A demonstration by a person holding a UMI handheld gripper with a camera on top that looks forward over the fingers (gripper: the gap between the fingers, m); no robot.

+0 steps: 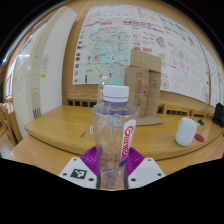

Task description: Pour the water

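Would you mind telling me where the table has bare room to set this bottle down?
The claw is shut on the water bottle. The wooden table lies bare on the side away from the white cup, ahead of the cardboard box. A narrower bare patch sits between bottle and cup. Around the cup and the small things beside it, it is crowded.

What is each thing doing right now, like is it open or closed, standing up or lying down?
Bottle: upright, white cap on, clear, held between the jaws.
Gripper: jaws shut on the bottle, a purple pad at each side.
Cup: white, upright on the table, apart from the bottle; whether it holds anything cannot be seen.
Cardboard box: standing upright at the back of the table.
Table: wooden, bearing the cup and the box.
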